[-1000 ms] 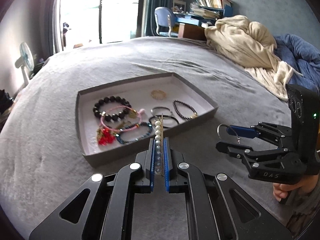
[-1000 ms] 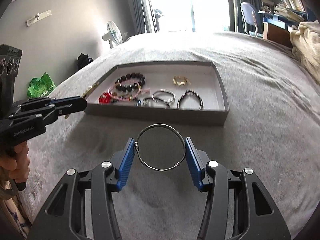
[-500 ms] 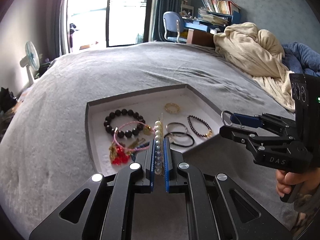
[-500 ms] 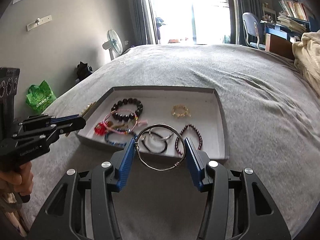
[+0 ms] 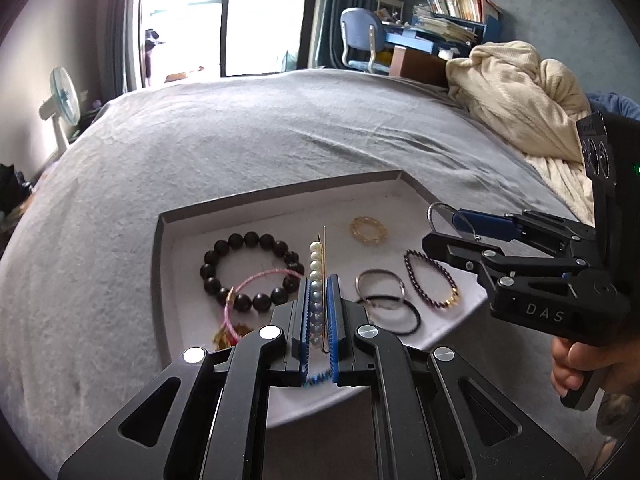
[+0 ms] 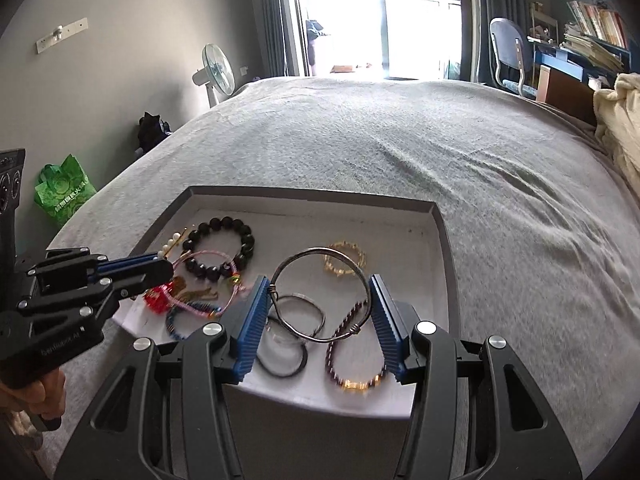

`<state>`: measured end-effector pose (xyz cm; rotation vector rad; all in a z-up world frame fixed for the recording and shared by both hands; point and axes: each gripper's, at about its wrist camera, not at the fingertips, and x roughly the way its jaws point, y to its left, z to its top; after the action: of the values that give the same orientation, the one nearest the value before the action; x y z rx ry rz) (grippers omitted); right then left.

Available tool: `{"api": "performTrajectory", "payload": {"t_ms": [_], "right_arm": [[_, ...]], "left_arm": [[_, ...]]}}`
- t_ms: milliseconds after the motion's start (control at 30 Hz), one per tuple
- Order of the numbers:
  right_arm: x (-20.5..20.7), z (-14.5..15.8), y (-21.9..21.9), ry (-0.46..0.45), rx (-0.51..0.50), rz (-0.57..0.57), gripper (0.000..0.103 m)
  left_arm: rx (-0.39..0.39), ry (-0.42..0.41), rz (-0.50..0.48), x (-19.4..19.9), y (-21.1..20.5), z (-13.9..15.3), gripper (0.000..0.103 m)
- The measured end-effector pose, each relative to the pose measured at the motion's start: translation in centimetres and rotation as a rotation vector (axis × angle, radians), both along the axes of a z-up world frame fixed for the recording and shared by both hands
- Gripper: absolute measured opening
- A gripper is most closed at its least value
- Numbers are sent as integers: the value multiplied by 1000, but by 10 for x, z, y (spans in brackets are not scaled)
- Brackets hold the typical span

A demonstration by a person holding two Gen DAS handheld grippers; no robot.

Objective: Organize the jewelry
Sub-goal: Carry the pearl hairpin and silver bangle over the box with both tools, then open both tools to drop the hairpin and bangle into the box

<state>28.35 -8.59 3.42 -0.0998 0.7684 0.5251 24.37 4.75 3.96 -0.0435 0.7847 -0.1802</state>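
Observation:
A grey tray (image 5: pixel 280 194) (image 6: pixel 440 240) with a white floor lies on the bed. It holds a black bead bracelet (image 5: pixel 248 268) (image 6: pixel 220 248), a pink cord bracelet (image 5: pixel 256 288), a gold ring bracelet (image 5: pixel 368 231) (image 6: pixel 344 258), a dark purple bead bracelet (image 5: pixel 430 280) (image 6: pixel 352 356) and black hair ties (image 5: pixel 388 312). My left gripper (image 5: pixel 319 304) (image 6: pixel 160 264) is shut on a pearl hair clip (image 5: pixel 316 272), above the tray's near left part. My right gripper (image 6: pixel 320 312) (image 5: pixel 444 232) is shut on a silver wire bangle (image 6: pixel 320 292), above the tray's near right part.
The bed has a grey cover (image 5: pixel 280 128). A cream blanket (image 5: pixel 520 92) lies at its right side. A fan (image 6: pixel 218 72), a green bag (image 6: pixel 62 192), a chair (image 6: pixel 508 56) and a desk with books (image 5: pixel 440 20) stand beyond the bed.
Both grippers have moved forward from in front of the tray to over its near part, each still holding its piece.

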Motion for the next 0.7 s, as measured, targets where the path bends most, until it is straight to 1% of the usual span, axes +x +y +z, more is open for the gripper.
{"api": "performTrajectory", "payload": {"t_ms": [267, 467, 567, 700], "right_arm": [[24, -17, 17, 41, -42, 11, 50], [35, -33, 28, 79, -95, 18, 50], [38, -38, 31, 95, -117, 17, 50], [40, -47, 31, 112, -140, 20, 50]], "left_arm": [[30, 53, 34, 28, 0, -15, 8], [69, 113, 45, 39, 0, -33, 8], [75, 139, 44, 42, 0, -39, 8], [79, 136, 36, 43, 0, -40, 9]]}}
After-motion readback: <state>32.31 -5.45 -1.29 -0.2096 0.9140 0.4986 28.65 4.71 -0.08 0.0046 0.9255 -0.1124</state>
